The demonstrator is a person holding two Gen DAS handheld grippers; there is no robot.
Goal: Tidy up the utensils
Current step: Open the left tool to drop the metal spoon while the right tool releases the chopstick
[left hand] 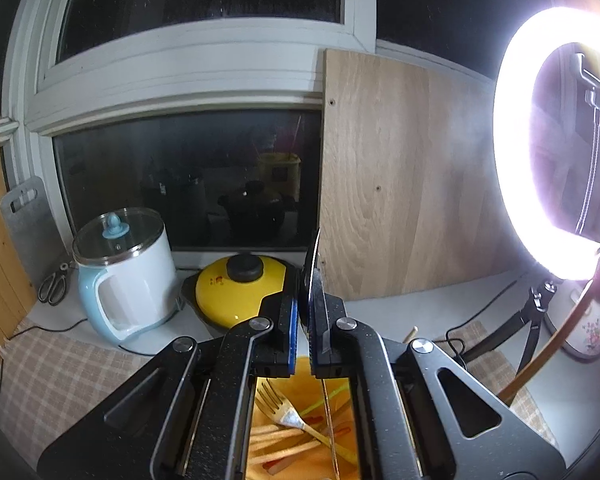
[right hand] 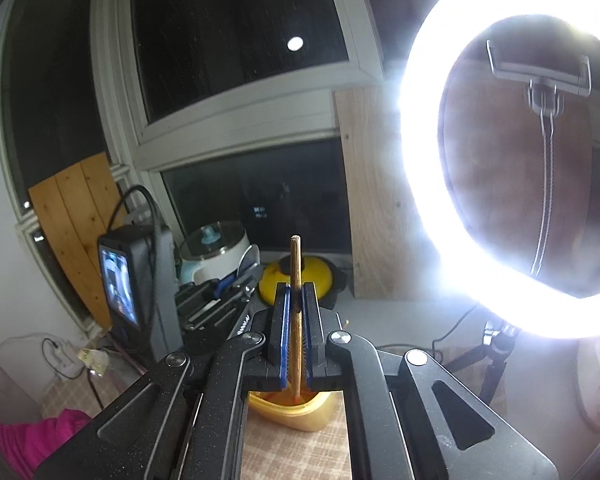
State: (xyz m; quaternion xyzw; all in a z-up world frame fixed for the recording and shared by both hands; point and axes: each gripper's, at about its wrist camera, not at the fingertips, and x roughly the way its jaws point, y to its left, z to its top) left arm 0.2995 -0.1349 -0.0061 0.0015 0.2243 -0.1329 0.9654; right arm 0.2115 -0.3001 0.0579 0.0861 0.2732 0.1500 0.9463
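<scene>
A white counter (left hand: 440,312) below a dark window (left hand: 188,180) is being lit by one ring light (left hand: 512,160); a checked cloth (left hand: 60,380) is being spread over its near part, and one pale wooden board (left hand: 400,184) is being leaned on the wall. One white kettle (left hand: 128,276) and one yellow pot lid (left hand: 240,292) are being kept behind. One yellow container (right hand: 296,410) is being used for utensils: one fork (left hand: 288,412) and several chopsticks, not countable. One flat dark blade-like utensil (left hand: 314,276) is being gripped upright by the left gripper (left hand: 305,312). One chopstick (right hand: 296,300) is being clamped upright by the right gripper (right hand: 296,308), over the container.
</scene>
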